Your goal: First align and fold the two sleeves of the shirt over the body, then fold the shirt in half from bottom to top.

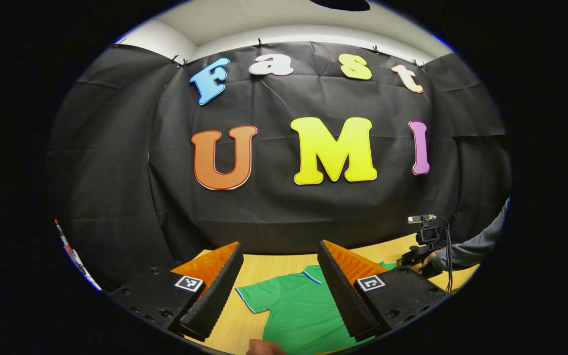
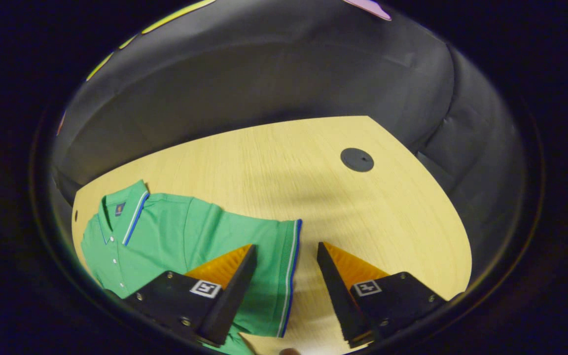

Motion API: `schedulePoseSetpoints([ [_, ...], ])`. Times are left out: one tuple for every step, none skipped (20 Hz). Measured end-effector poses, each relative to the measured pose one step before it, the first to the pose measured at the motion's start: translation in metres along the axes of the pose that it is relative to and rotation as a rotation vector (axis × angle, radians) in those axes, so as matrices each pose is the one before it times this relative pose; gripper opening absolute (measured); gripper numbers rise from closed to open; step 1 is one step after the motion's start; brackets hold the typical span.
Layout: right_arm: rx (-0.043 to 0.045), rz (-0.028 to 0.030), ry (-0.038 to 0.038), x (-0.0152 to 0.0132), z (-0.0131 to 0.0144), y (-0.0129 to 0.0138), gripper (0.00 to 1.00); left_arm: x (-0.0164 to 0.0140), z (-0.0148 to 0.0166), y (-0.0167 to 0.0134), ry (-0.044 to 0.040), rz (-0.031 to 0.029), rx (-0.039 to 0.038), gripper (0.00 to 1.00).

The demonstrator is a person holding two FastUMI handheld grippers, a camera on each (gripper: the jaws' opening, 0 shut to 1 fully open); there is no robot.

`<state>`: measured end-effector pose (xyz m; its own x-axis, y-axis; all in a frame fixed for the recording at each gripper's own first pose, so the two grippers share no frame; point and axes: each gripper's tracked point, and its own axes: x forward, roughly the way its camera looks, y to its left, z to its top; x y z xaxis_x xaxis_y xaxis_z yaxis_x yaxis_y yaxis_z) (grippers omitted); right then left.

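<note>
Lying under hand-held gripper (image 2: 284,291): shirt (image 2: 180,236)

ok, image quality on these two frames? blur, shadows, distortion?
Left gripper view: sharp, evenly lit; fisheye bows the table edge; shirt crisp between the open left gripper. Right gripper view: softer, slight blur; dim soft shadow across the table beyond the sleeve; wall curves strongly; right gripper open.

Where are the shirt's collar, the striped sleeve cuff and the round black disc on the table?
collar (image 2: 125,211): right gripper view, on its striped edge.
sleeve cuff (image 2: 291,266): right gripper view, on the striped band.
black disc (image 2: 357,159): right gripper view, on its centre.
</note>
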<state>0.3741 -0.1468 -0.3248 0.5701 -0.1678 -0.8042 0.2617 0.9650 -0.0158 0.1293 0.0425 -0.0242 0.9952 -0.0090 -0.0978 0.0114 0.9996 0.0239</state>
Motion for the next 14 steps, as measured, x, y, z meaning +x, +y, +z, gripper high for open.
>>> schedulePoseSetpoints([
  [0.00415, 0.03364, 0.00625, -0.00151, -0.00189, 0.00752, 0.56, 0.00028, 0.00002, -0.0004, 0.00385, 0.00137, -0.0031, 0.97],
  [-0.00404, 0.00049, 0.00516, 0.00075, -0.0064, 0.00316, 0.29, -0.00009, -0.0012, 0.00068, 0.00267, 0.00301, -0.00175, 0.97],
  [0.00198, -0.00079, 0.00818, -0.00299, 0.00348, 0.0005, 0.02, -0.00028, -0.00155, 0.0, 0.00328, 0.00034, -0.00088, 0.97],
  [-0.00919, -0.00517, -0.00478, -0.00089, 0.00019, 0.00125, 0.03, -0.00086, 0.00015, -0.00057, 0.00002, -0.00174, -0.00011, 0.97],
  [-0.01176, 0.00426, -0.00285, -0.00012, 0.00007, 0.00028, 0.02, -0.00014, 0.00054, -0.00029, -0.00234, -0.00141, 0.00137, 0.97],
  [-0.00246, 0.00032, -0.00131, 0.00016, 0.00082, 0.00052, 0.03, -0.00078, 0.00101, 0.00021, -0.0025, -0.00002, 0.00321, 0.97],
  [0.00684, 0.00464, -0.01392, -0.00178, 0.00062, 0.00133, 0.02, -0.00066, -0.0002, 0.00248, 0.00029, 0.00353, 0.00388, 0.97],
  [0.00642, 0.00173, 0.00471, 0.00303, -0.00023, 0.00036, 0.01, -0.00071, -0.00039, 0.00192, -0.00062, 0.00398, 0.00239, 0.97],
  [-0.00241, -0.00111, -0.00837, -0.00148, 0.00099, 0.00003, 0.01, -0.00063, -0.00032, 0.00119, -0.00006, 0.0031, 0.00119, 0.97],
  [-0.00405, -0.00043, -0.00174, -0.00115, -0.00031, 0.00008, 0.01, -0.00027, -0.00093, 0.00156, 0.00248, 0.00285, 0.00181, 0.97],
  [-0.00519, -0.00075, -0.00298, -0.00009, -0.00032, 0.00159, 0.01, -0.00029, -0.00027, 0.00178, 0.00192, 0.0031, 0.00153, 0.97],
  [-0.00148, 0.00874, 0.00139, -0.00137, -0.00015, 0.00365, 0.01, -0.00027, 0.00002, 0.0017, 0.00118, 0.00361, 0.00017, 0.97],
  [-0.00532, -0.00101, -0.01577, -0.00264, 0.00207, 0.00323, 0.01, 0.00054, -0.0007, 0.00182, -0.00117, 0.00313, -0.0015, 0.97],
  [-0.00403, 0.00959, -0.0184, -0.0036, 0.00426, 0.00385, 0.01, -0.00031, 0.0004, 0.0011, 0.0001, 0.00234, -0.00039, 0.97],
])
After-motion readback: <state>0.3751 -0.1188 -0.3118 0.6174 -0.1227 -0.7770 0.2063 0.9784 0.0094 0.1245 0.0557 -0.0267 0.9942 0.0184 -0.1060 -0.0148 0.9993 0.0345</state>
